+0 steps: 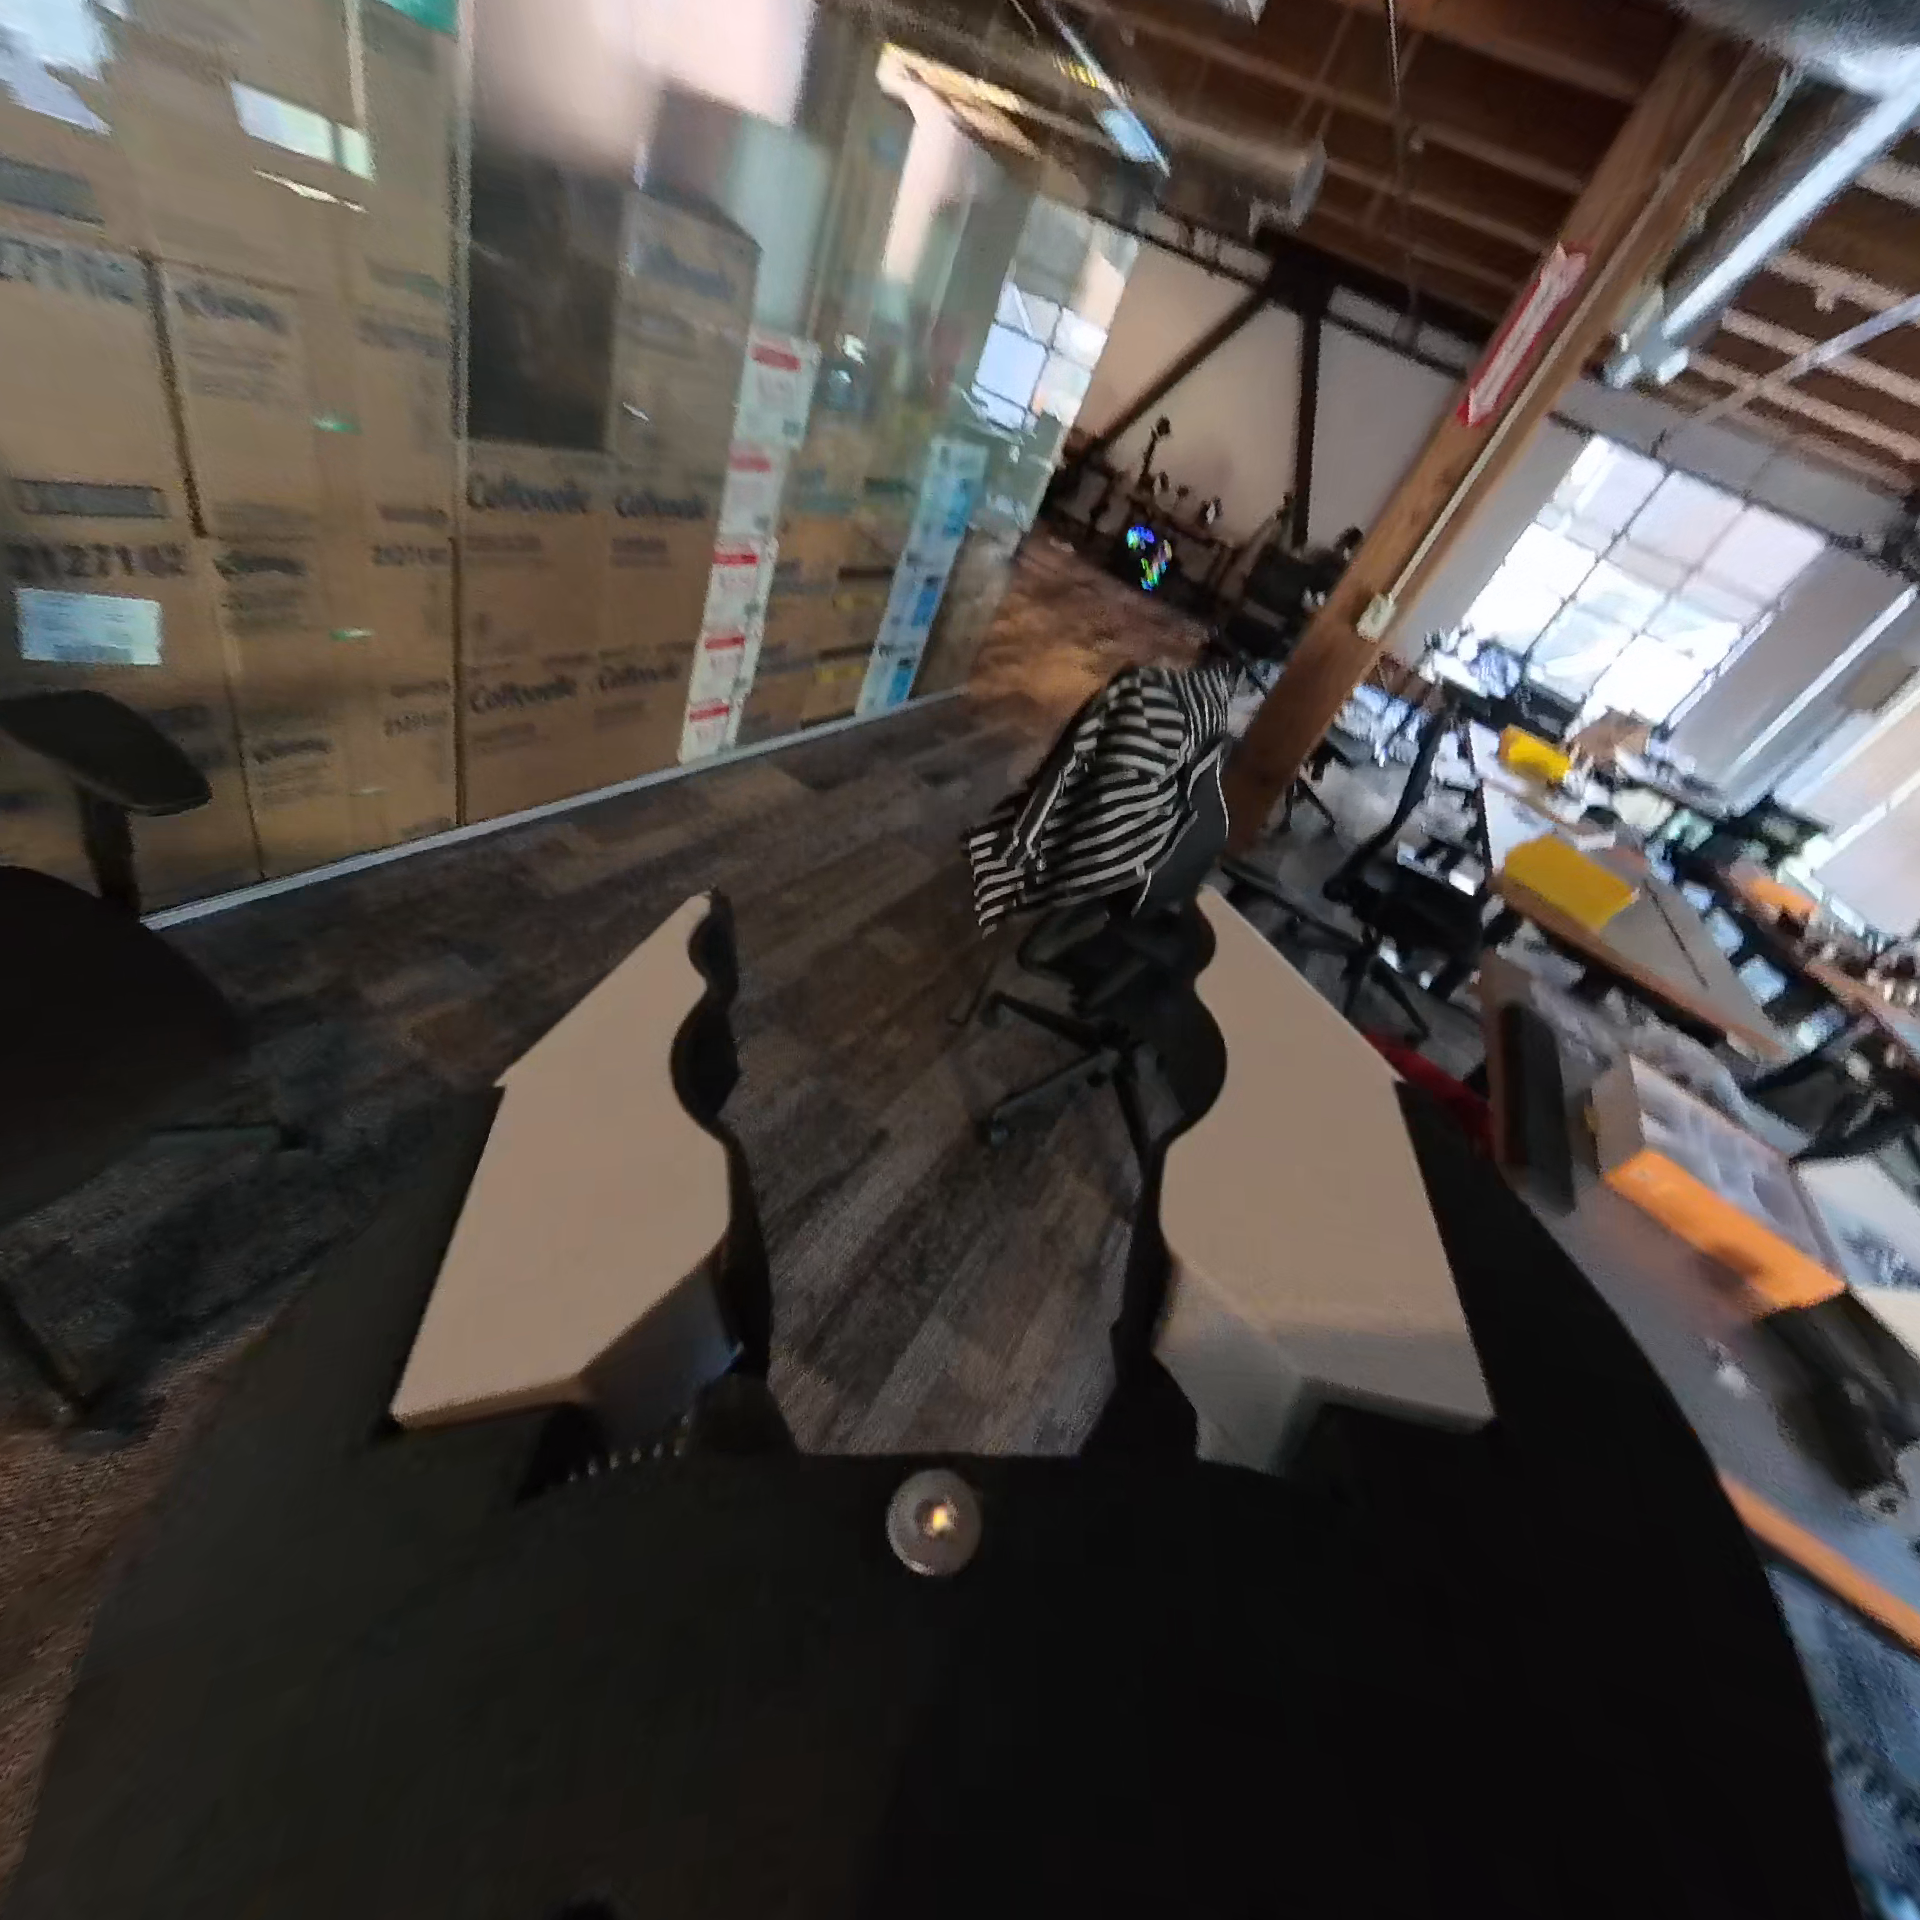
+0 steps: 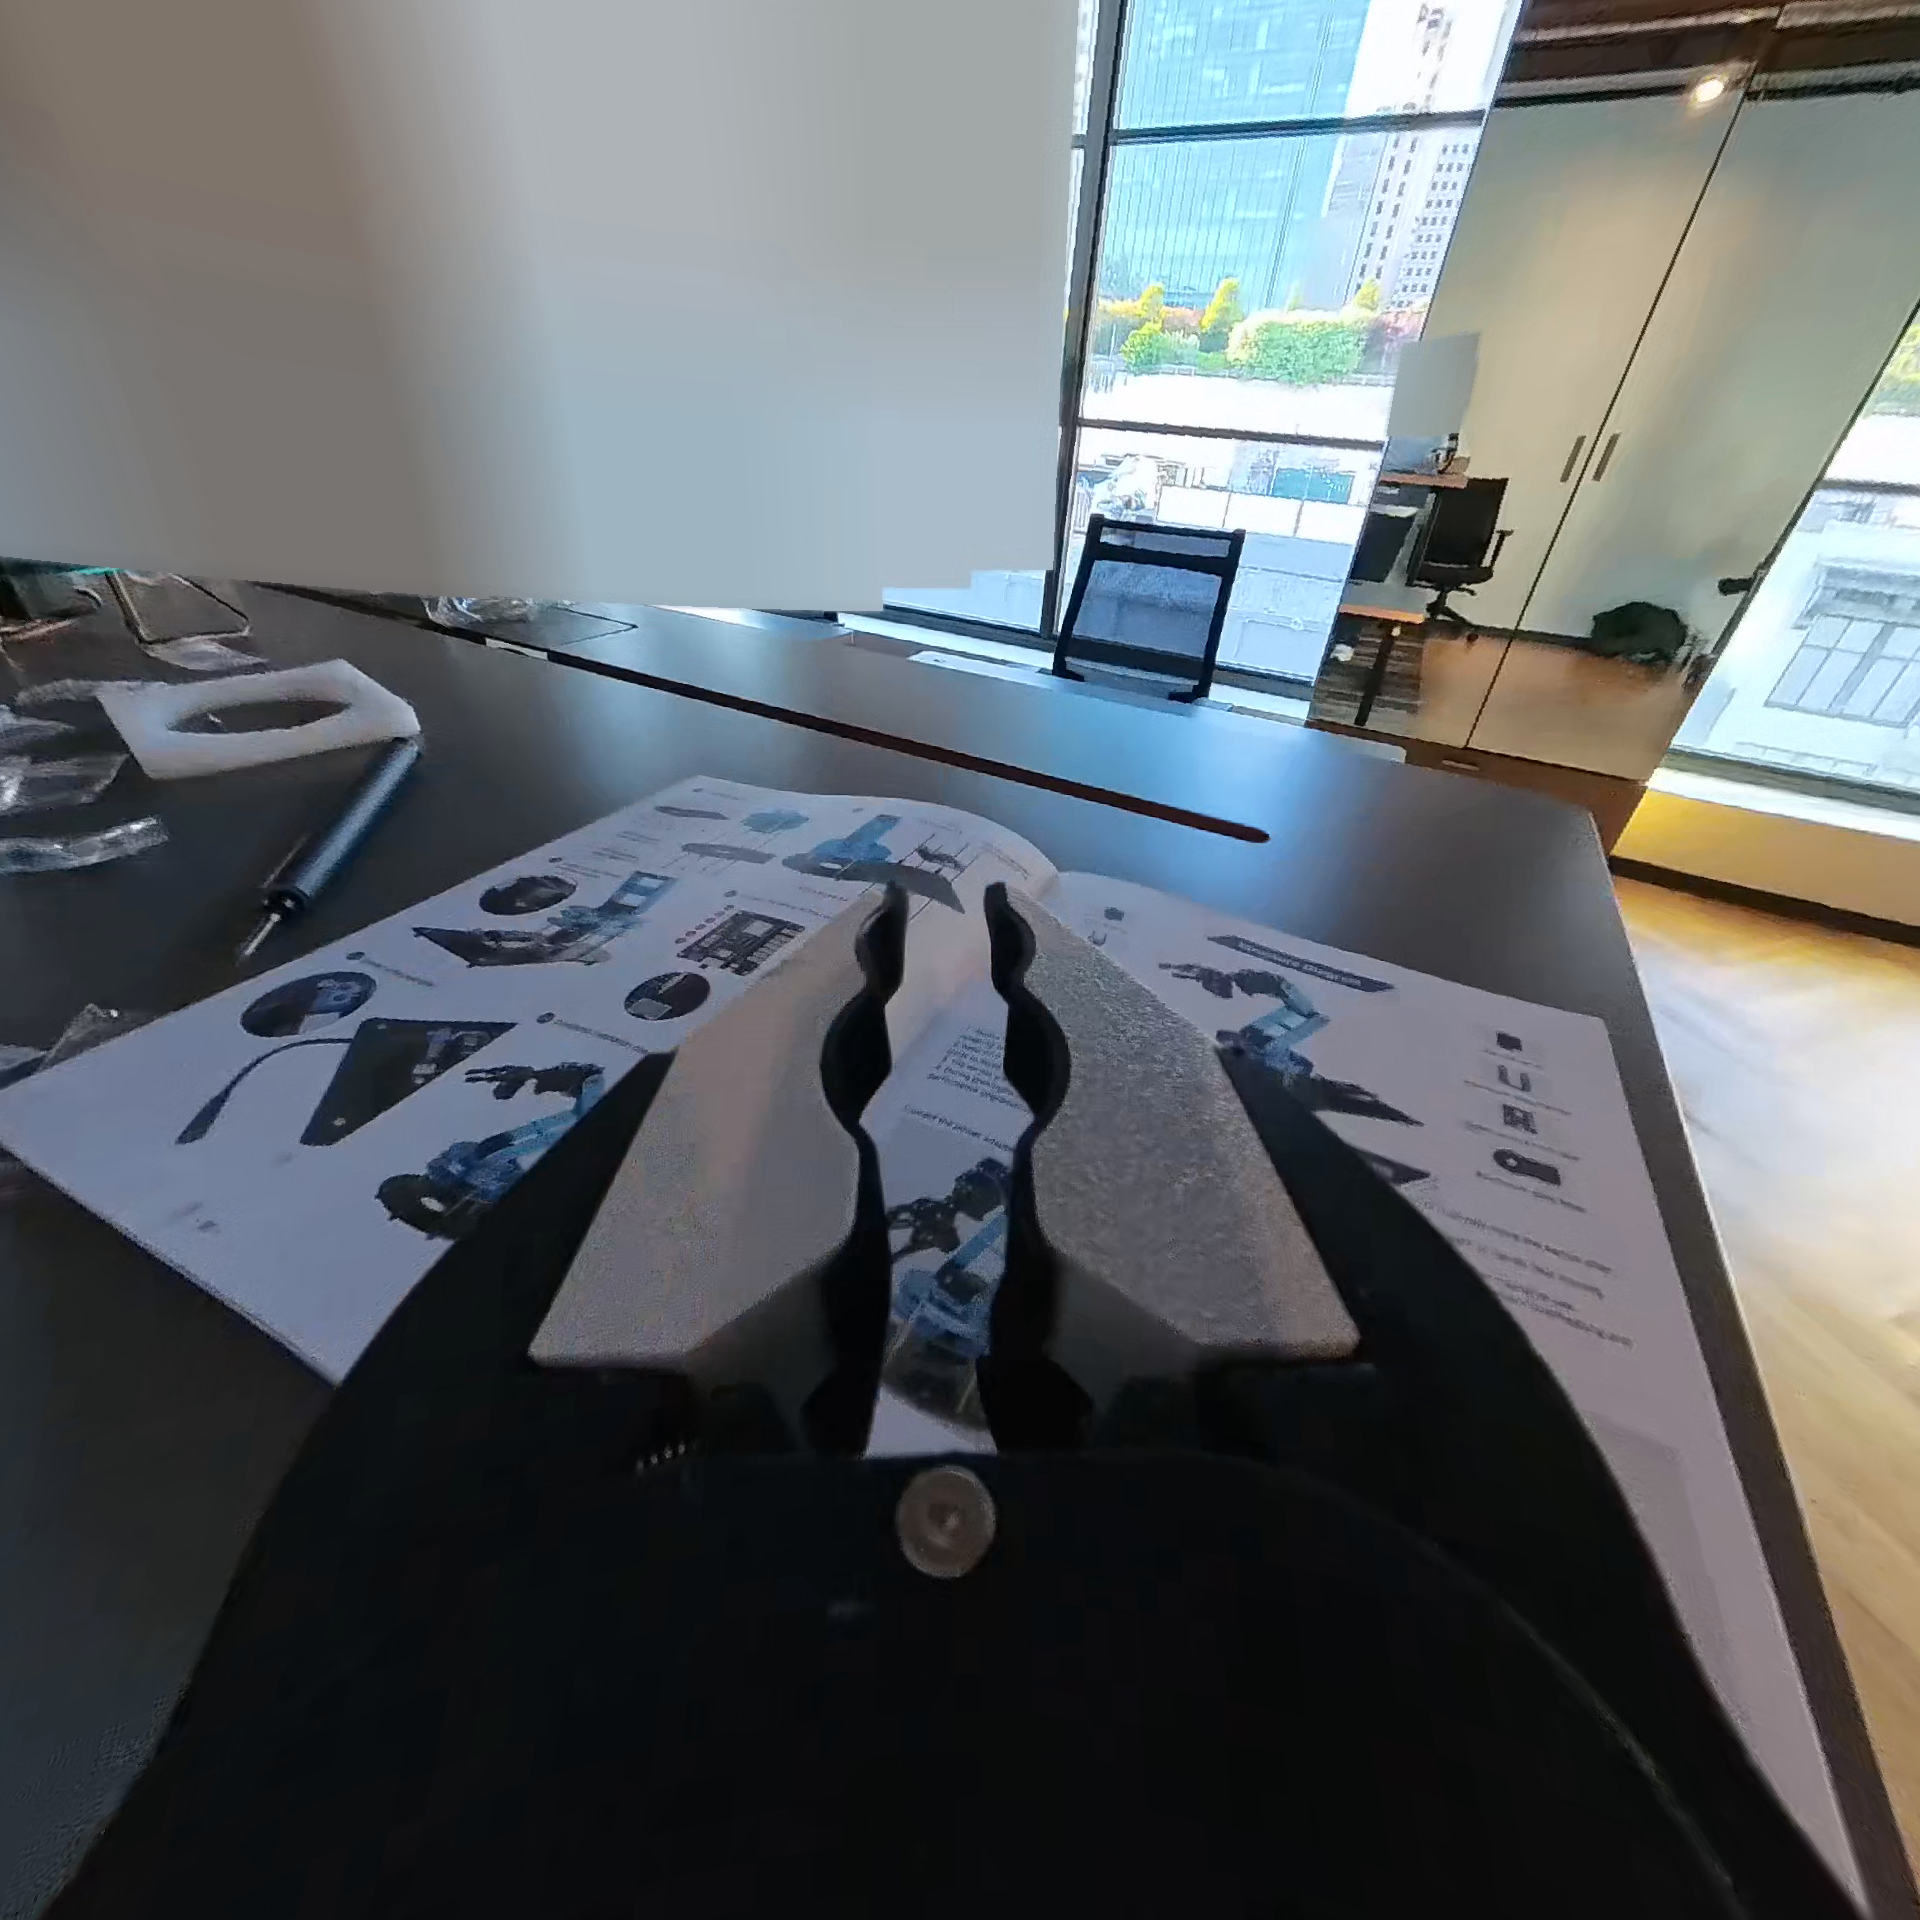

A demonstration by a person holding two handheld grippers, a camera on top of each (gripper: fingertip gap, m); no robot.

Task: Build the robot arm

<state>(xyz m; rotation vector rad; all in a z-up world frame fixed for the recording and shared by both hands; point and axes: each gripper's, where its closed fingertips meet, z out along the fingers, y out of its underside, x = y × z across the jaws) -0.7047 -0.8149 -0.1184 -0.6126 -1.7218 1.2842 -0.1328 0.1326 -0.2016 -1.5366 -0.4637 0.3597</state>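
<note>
Your right claw (image 2: 943, 902) hangs low over an open booklet (image 2: 499, 997), its two black-lined fingers drawn near each other but with a narrow gap between the tips. Nothing is pinched between them; the printed pages show through the gap. The booklet lies flat on a dark desk (image 2: 1351, 831), spread open with pictures of blue machine parts on both pages, and the claw points along its centre fold. To the left of the booklet a slim grey screwdriver (image 2: 332, 831) lies on the desk, tip toward you. Just beyond its far end sits a white foam frame (image 2: 260, 717) with an oval hole. Clear plastic bags (image 2: 73, 842) lie at the far left edge. Past the desk stands a black mesh chair (image 2: 1143, 608) before a tall window (image 2: 1247, 260).

Your left claw (image 1: 961, 914) is spread wide and holds nothing. It is raised in the air, touching nothing, and points across a grey-brown carpet floor (image 1: 883, 1195). The view is blurred. Nearest beyond its tips is a black office chair (image 1: 1122, 935) with a black-and-white striped garment (image 1: 1101, 800) draped over its back. Stacked cardboard boxes (image 1: 312, 468) stand behind a glass wall on the left. A wooden post (image 1: 1475, 457) rises to the right, and cluttered desks (image 1: 1662, 977) run along the right side.
</note>
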